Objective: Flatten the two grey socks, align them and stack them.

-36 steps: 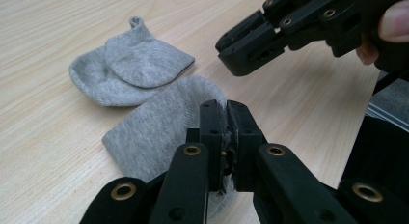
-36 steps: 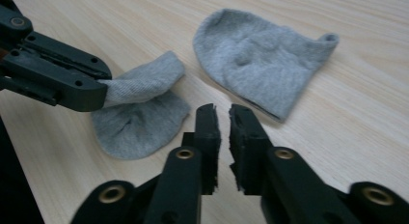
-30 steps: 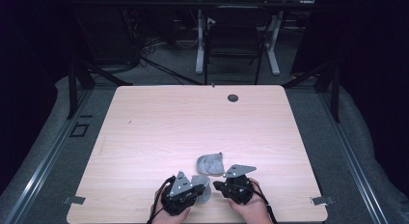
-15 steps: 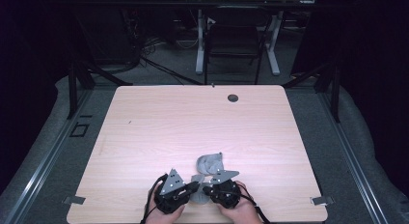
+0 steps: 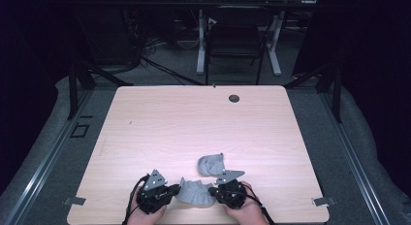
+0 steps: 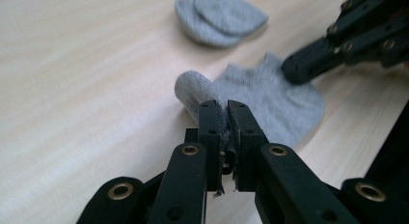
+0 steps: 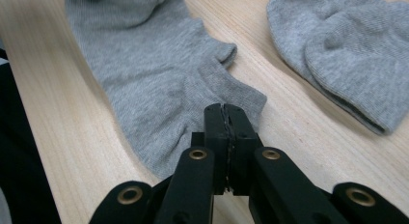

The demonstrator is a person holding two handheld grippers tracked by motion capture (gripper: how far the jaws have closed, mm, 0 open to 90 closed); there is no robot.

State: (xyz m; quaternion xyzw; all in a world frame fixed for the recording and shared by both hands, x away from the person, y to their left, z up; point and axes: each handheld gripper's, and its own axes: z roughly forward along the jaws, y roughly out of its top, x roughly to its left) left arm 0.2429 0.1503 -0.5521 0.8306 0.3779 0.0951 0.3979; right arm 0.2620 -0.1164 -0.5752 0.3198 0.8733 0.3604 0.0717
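A: Grey ankle sock [image 5: 195,192], soft knitted cotton, lies flat at the near edge of the pale wooden table [image 5: 194,123], stretched between both tools. From the high view the left gripper [image 5: 170,193] has its one end, the right gripper [image 5: 216,192] the other. A second grey sock, folded over [image 5: 212,164], lies just beyond, apart from them.

B: How will it handle?

A: Light and limp, I'd say. No stiffness, so it sags wherever it isn't held. Nothing fragile. Best taken at the ends or the cuff hem, as here.

B: Left gripper view?

A: Closer now. The left gripper [image 6: 226,113] has its jaws pinching a rolled-up end of the sock [image 6: 270,101]; they have just been easing apart a touch, yet fabric sits between them. The right gripper's black jaws [image 6: 301,69] come down on the far edge, something the high view blurs.

B: And the right gripper view?

A: Right gripper [image 7: 225,115] pressed together on the sock's [image 7: 154,74] hem edge. It shows the knit weave, and the folded sock [image 7: 347,50] beside.
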